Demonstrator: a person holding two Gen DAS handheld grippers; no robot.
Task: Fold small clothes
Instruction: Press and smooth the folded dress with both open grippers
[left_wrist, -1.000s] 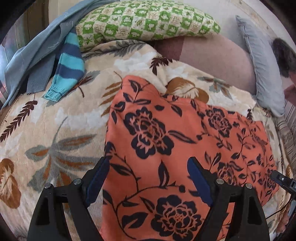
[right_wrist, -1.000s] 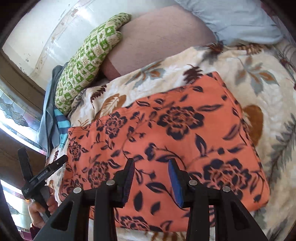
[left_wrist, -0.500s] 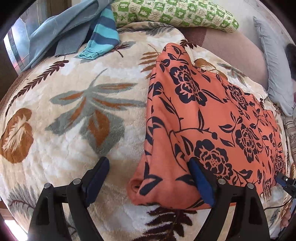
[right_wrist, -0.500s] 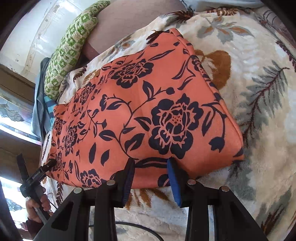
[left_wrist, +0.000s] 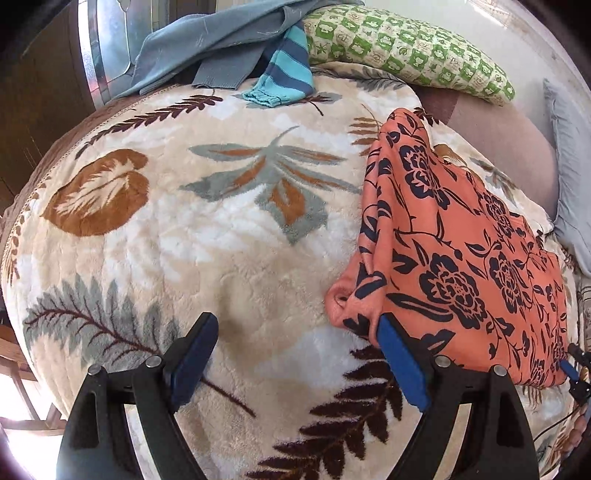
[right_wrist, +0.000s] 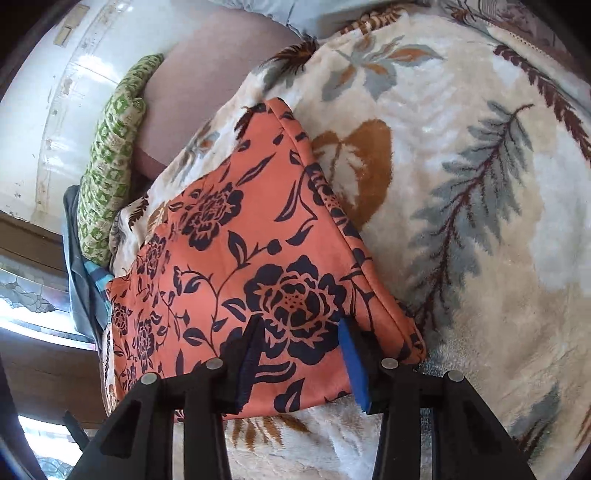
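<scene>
A: Status of the right gripper (right_wrist: 303, 363)?
B: Jaws part-spread and just been opening. The orange floral garment (right_wrist: 236, 266) lies between the pads; whether they press on it cannot be told.
A: Left gripper (left_wrist: 295, 354)?
B: Jaws spread wide over bare blanket (left_wrist: 207, 229), nothing between them. Its right pad (left_wrist: 402, 363) sits at the garment's near corner; contact cannot be told.
A: Garment location?
B: Flat on the blanket, toward its pillow-side edge, well apart from the striped sleeve (left_wrist: 284, 77)
</scene>
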